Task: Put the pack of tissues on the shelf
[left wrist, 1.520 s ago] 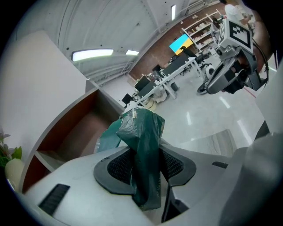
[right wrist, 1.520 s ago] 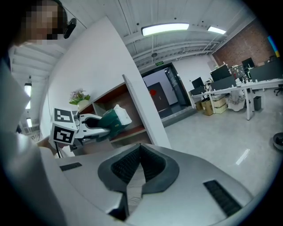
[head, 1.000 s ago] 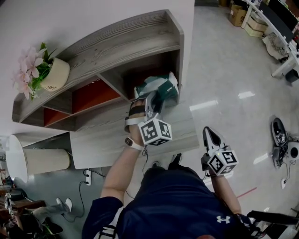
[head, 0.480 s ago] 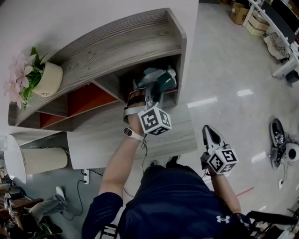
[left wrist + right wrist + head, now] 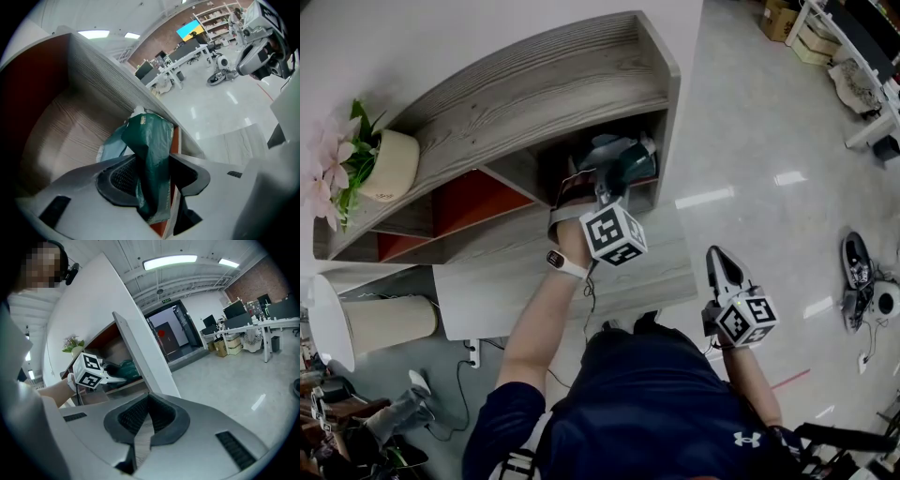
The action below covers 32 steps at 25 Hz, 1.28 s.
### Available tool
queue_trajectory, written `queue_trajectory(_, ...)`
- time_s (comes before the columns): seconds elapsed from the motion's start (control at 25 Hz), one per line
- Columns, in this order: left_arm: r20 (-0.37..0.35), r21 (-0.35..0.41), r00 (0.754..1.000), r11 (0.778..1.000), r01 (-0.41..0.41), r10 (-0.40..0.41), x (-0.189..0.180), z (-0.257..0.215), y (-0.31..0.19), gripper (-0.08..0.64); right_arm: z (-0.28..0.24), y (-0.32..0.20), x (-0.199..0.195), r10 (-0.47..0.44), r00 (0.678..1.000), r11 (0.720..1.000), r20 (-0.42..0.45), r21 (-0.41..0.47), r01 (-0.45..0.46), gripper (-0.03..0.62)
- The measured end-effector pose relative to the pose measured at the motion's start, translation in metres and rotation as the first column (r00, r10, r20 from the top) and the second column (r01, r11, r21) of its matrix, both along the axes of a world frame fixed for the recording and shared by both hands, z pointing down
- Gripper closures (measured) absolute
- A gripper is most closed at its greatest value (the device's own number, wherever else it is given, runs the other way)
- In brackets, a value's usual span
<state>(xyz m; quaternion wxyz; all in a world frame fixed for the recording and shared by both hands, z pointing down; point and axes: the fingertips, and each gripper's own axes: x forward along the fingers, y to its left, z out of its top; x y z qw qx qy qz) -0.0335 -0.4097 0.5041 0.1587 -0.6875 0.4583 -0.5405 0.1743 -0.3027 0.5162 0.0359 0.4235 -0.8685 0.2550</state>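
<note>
Closest to us, the right gripper [image 5: 717, 255] hung beside the waist with its jaws pressed together on nothing. It pointed slightly downward and out of the way, we judged, because this job needed only one hand. Beyond it the left forearm [image 5: 534, 323] reached out nearly straight, a watch [image 5: 558, 263] on the wrist. It carried the left gripper [image 5: 153, 159] into the mouth of the right-end compartment [image 5: 61, 122] of the shelf [image 5: 534, 89], tilted nose-down, presumably so the load could settle on the compartment floor. Its jaws had just been opening. The green pack of tissues [image 5: 151, 133] stood between them, leaning on the left pad while a gap showed at the right pad, so we read the grip as let go. The pack appeared to rest at the compartment's front edge, near its right wall. Farthest off, at the left end of the shelf's top board, a potted flower [image 5: 380, 164] stood well apart.
</note>
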Motion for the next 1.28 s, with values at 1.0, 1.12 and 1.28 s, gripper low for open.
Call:
queue_trajectory(1.0, -0.515, 0.149, 0.853, 0.989, -0.011, 0.087, 0.015, -0.076, 0.129, 0.287, -0.037, 0.068, -0.047, 0.001, 1.0, 0.996, 0.02, 0.085, -0.003, 0.583)
queue_trajectory(1.12, -0.604, 0.146, 0.793, 0.989, 0.014, 0.078, 0.003, -0.078, 0.153, 0.433, -0.045, 0.079, -0.059, -0.011, 1.0, 0.994, 0.012, 0.105, 0.01, 0.583)
queue_trajectory(1.28, -0.675, 0.216, 0.731, 0.974, 0.061, 0.104, -0.018, -0.092, 0.18, 0.522, -0.056, 0.089, -0.073, -0.018, 1.0, 0.991, 0.009, 0.131, 0.017, 0.583)
